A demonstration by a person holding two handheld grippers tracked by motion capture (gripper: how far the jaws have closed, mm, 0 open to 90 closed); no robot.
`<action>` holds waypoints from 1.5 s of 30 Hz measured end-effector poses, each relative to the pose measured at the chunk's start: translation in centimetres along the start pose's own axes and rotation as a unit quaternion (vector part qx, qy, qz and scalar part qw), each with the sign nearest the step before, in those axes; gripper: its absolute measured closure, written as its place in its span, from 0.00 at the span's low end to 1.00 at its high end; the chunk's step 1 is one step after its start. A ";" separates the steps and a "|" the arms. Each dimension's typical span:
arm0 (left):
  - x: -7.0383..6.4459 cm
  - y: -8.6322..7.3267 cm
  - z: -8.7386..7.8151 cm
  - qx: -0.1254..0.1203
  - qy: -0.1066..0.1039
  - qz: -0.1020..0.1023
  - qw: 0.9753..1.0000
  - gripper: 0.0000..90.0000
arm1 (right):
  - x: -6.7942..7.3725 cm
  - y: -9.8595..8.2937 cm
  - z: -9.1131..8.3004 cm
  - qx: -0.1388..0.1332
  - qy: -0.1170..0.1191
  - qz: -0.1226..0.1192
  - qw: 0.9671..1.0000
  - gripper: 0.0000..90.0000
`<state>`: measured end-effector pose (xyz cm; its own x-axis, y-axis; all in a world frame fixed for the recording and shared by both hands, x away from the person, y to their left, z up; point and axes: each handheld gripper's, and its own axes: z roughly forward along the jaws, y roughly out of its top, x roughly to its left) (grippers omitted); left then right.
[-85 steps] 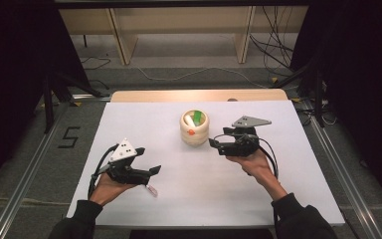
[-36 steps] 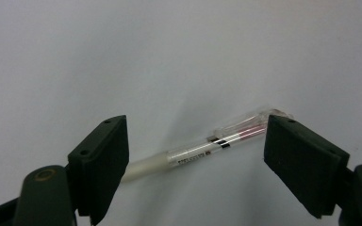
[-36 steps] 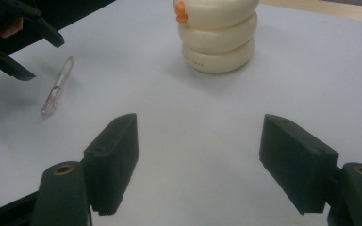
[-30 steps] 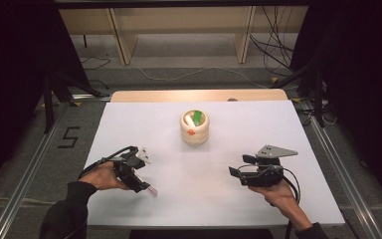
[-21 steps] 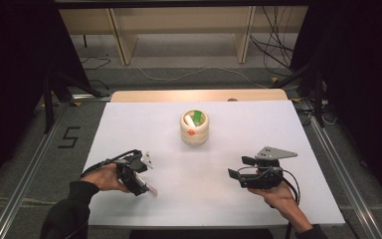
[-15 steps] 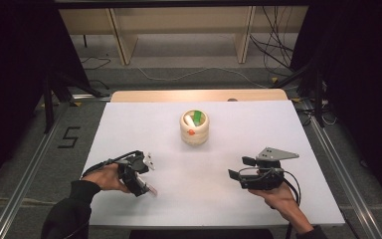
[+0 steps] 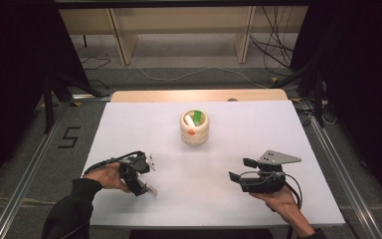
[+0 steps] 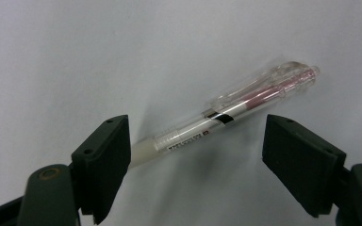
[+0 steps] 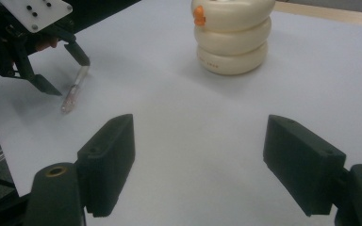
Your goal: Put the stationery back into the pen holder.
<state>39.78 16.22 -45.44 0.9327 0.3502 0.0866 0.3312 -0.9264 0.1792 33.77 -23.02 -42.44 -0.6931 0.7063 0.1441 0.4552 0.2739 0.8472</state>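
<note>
A clear pen [image 8: 226, 117] with a pink core and a white grip lies flat on the white table [image 7: 199, 199]. My left gripper [image 8: 195, 160] is open and points down at it, one jaw on either side, and the left jaw hides the pen's tip end. In the high view the left gripper [image 7: 142, 185] is at the near left with the pen [image 7: 151, 190] beside it. My right gripper [image 9: 200, 160] is open with nothing between its jaws, low over the table at the near right [image 7: 238, 173]. A cream ringed holder [image 7: 195, 127] stands mid-table with a green piece and an orange dot.
The right gripper view takes in the holder [image 9: 233, 37] ahead, with the left gripper [image 9: 65, 73] and the pen [image 9: 73, 92] far to the left. Bare white table [image 9: 188, 113] lies between the two hands. A wooden strip [image 7: 199, 94] runs along the table's far edge.
The right gripper has drawn back from beside the holder to the near right. The left gripper has turned downward over the pen. Little has moved in the last second.
</note>
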 end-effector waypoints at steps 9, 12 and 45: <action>-0.1 0.3 0.0 0.020 0.005 0.021 1.000 0.29 | 0.1 -0.2 -0.2 0.001 0.003 0.001 1.000 0.29; -0.1 0.5 0.1 0.025 0.003 0.031 0.999 0.29 | 0.1 -0.3 -0.2 0.003 0.004 0.001 1.000 0.29; 0.2 1.2 0.8 0.038 -0.020 0.054 0.998 0.55 | 0.0 -0.3 -0.2 0.006 0.009 0.005 1.000 0.30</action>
<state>40.43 15.09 -46.02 0.9681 0.2430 0.0619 0.2366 -0.9669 0.0957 33.50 -23.25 -42.58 -0.6982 0.6975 0.1612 0.4684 0.2749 0.8396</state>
